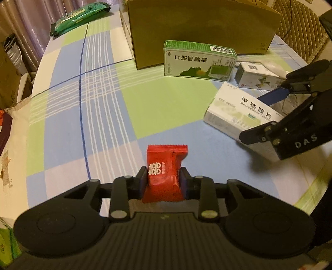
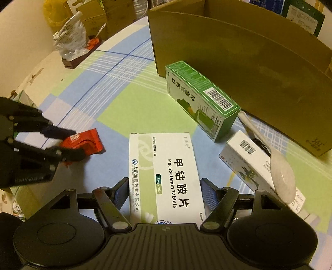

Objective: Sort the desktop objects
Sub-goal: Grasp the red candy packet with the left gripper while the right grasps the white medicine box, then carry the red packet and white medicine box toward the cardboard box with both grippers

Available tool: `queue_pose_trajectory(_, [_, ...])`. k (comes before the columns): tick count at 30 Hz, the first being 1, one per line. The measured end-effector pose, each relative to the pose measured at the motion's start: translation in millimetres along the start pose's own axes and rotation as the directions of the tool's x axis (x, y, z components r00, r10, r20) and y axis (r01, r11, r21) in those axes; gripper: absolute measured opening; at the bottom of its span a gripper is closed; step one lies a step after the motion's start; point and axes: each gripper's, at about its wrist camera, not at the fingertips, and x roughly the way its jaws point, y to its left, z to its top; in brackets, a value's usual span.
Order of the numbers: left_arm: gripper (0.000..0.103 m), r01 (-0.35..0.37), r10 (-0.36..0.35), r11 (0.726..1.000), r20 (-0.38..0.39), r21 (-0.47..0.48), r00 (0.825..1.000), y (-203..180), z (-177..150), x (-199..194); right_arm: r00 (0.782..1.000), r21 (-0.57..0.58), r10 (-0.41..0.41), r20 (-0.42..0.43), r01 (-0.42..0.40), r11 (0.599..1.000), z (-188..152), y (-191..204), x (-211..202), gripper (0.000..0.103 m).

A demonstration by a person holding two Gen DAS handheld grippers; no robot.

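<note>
My left gripper (image 1: 164,178) is shut on a red candy packet (image 1: 165,170), low over the checked tablecloth; it also shows in the right wrist view (image 2: 83,143). My right gripper (image 2: 164,191) is open, its fingers on either side of a white Mecobalamin tablet box (image 2: 166,178) lying flat; the pads do not touch it. That box also shows in the left wrist view (image 1: 240,112). A green and white spray box (image 2: 199,99) stands beyond it, and a small white box (image 2: 249,162) lies to the right.
A large open cardboard box (image 2: 238,62) stands at the back. A white spoon (image 2: 280,172) rests on the small white box. A green snack bag (image 1: 81,15) lies at the far left table edge. Bags and clutter (image 2: 72,39) sit at the table's far left.
</note>
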Motion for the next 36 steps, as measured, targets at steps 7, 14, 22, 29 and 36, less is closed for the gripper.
queue_pose_trajectory(7, [0.032, 0.010, -0.010, 1.000, 0.008, -0.014, 1.000, 4, 3, 4, 1.000, 0.030, -0.012, -0.019, 0.013, 0.999, -2, -7, 8, 0.082])
queue_pose_trajectory(14, [0.030, -0.004, 0.004, 1.000, 0.000, -0.009, 1.000, 2, 8, 7, 1.000, 0.010, -0.009, -0.024, 0.009, 1.000, -4, -6, 9, 0.082])
queue_pose_trajectory(22, [0.024, -0.029, 0.029, 0.999, -0.011, -0.026, 1.000, 0, 7, 2, 0.999, -0.019, -0.023, -0.033, 0.023, 1.000, -8, -3, 8, 0.068])
queue_pose_trajectory(29, [0.023, -0.038, 0.038, 0.998, -0.006, -0.059, 0.999, 1, 6, -11, 1.000, 0.051, -0.008, 0.015, 0.007, 0.999, -7, -12, -4, 0.068])
queue_pose_trajectory(36, [0.023, -0.049, 0.050, 0.996, 0.009, -0.077, 0.999, -2, 8, -31, 0.998, 0.103, 0.005, 0.065, -0.012, 0.995, -8, -11, -23, 0.068])
